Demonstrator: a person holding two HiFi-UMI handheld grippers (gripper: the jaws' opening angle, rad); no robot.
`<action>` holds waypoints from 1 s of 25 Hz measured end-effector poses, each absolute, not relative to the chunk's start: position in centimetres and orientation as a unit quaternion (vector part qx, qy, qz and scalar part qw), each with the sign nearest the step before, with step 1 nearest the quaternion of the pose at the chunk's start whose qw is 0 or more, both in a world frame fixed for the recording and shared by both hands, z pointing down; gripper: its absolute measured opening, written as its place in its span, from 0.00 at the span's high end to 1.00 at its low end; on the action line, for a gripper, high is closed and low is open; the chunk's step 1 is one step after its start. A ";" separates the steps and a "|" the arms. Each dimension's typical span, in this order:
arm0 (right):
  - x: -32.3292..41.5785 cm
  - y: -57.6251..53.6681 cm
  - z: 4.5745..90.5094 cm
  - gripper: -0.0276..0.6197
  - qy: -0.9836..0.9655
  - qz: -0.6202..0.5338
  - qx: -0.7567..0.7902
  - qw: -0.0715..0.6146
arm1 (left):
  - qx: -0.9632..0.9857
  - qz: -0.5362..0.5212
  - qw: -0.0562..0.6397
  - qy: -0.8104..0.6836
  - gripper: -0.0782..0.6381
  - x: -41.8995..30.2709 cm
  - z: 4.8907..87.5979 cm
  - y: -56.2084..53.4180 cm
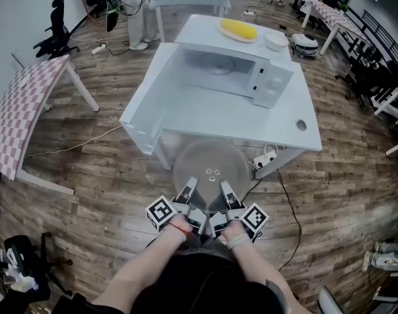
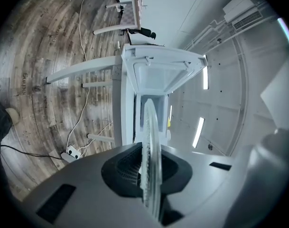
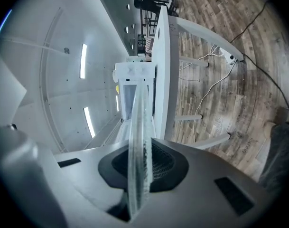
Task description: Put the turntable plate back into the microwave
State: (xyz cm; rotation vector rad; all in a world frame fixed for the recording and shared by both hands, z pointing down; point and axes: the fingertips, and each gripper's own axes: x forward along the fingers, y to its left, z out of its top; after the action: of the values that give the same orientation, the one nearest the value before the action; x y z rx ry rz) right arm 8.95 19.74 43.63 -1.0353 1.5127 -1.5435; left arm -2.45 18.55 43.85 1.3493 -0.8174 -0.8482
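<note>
Clear glass, round and thin, the turntable plate (image 1: 209, 165) hangs level in the head view, well short of the open white microwave (image 1: 218, 70); insertion remains. Left gripper view: the left gripper (image 2: 146, 170) pinches its ridged rim, seen edge-on. Right gripper view: the right gripper (image 3: 137, 172) clamps likewise, with the microwave beyond.

The white microwave (image 1: 218, 70) stands open on the far part of the white bench (image 1: 297, 133), its cavity mouth facing near. From that mouth to the bench's near edge the benchtop lies bare, an open lane. The white door (image 1: 146, 103), swung out, walls the lane's left side down to the near-left corner. The control panel (image 1: 272, 84) flanks the mouth on the right. The round clear glass plate (image 1: 208, 165), clamped at its near rim by the left claw (image 1: 187, 190) and right claw (image 1: 226, 191), hangs at the near edge, right of the door's tip.
</note>
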 end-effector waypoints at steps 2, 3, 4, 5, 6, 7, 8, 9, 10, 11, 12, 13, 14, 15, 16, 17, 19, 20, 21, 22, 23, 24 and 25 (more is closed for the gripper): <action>9.3 18.5 43.8 0.89 0.583 -0.598 -0.408 0.368 | 0.585 -0.374 0.632 -0.343 0.84 -1.9 43.7 17.0; 9.4 17.8 43.8 0.89 0.582 -0.597 -0.411 0.370 | 0.586 -0.372 0.634 -0.340 0.84 -1.8 43.7 16.3; 9.5 17.2 43.8 0.89 0.580 -0.595 -0.413 0.372 | 0.588 -0.367 0.635 -0.341 0.84 -1.7 43.8 15.6; 9.6 16.6 43.8 0.89 0.579 -0.594 -0.414 0.374 | 0.589 -0.363 0.637 -0.341 0.84 -1.6 44.0 15.0; 9.7 16.0 43.9 0.89 0.578 -0.593 -0.415 0.375 | 0.590 -0.361 0.638 -0.340 0.84 -1.5 44.1 14.4; 9.8 15.4 43.9 0.89 0.577 -0.593 -0.417 0.377 | 0.591 -0.357 0.639 -0.339 0.84 -1.4 44.2 13.7; 9.8 14.8 43.9 0.89 0.575 -0.593 -0.417 0.379 | 0.592 -0.354 0.640 -0.338 0.84 -1.3 44.3 13.0; 9.9 14.2 44.0 0.89 0.573 -0.593 -0.418 0.382 | 0.592 -0.354 0.642 -0.335 0.84 -1.2 44.3 12.4; 9.9 13.7 44.1 0.89 0.571 -0.593 -0.418 0.385 | 0.593 -0.354 0.642 -0.334 0.84 -1.2 44.3 11.7; 9.9 13.2 44.2 0.89 0.570 -0.593 -0.419 0.386 | 0.594 -0.352 0.642 -0.333 0.84 -1.2 44.3 11.2; 9.9 12.6 44.4 0.89 0.569 -0.592 -0.419 0.386 | 0.595 -0.353 0.642 -0.332 0.84 -1.2 44.3 10.6; 9.8 12.1 44.5 0.89 0.570 -0.592 -0.420 0.385 | 0.593 -0.357 0.643 -0.329 0.84 -1.2 44.3 10.0; 9.7 11.5 44.6 0.89 0.570 -0.593 -0.421 0.382 | 0.591 -0.359 0.644 -0.328 0.84 -1.3 44.3 9.4; 9.5 11.0 44.8 0.89 0.571 -0.594 -0.422 0.380 | 0.589 -0.358 0.645 -0.330 0.84 -1.5 44.5 9.0; 9.4 10.5 44.9 0.89 0.571 -0.595 -0.422 0.378 | 0.588 -0.357 0.646 -0.332 0.84 -1.7 44.8 8.6; 9.2 10.1 45.0 0.89 0.570 -0.596 -0.423 0.377 | 0.587 -0.357 0.646 -0.333 0.84 -1.8 44.9 8.1; 9.1 9.3 45.2 0.89 0.568 -0.596 -0.424 0.377 | 0.586 -0.356 0.647 -0.334 0.84 -2.0 45.1 7.3; 9.1 8.9 45.2 0.89 0.568 -0.596 -0.425 0.377 | 0.586 -0.353 0.648 -0.335 0.84 -2.1 45.3 6.9; 9.0 8.5 45.3 0.89 0.568 -0.595 -0.425 0.377 | 0.586 -0.353 0.649 -0.334 0.84 -2.1 45.4 6.5; 8.9 8.1 45.4 0.89 0.568 -0.595 -0.426 0.378 | 0.586 -0.355 0.649 -0.332 0.84 -2.2 45.3 6.1; 8.7 7.8 45.4 0.89 0.568 -0.595 -0.426 0.378 | 0.587 -0.354 0.648 -0.332 0.84 -2.3 45.4 5.7; 8.6 7.4 45.4 0.89 0.567 -0.595 -0.425 0.378 | 0.590 -0.348 0.647 -0.335 0.84 -2.5 45.6 5.4; 8.4 7.0 45.4 0.89 0.568 -0.596 -0.425 0.378 | 0.591 -0.344 0.646 -0.338 0.84 -2.7 45.7 5.1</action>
State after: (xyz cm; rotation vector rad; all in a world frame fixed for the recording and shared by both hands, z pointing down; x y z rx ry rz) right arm 8.41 7.00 45.42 -1.0857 1.4506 -1.5222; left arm -2.72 5.05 45.71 1.3453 -0.7696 -0.7815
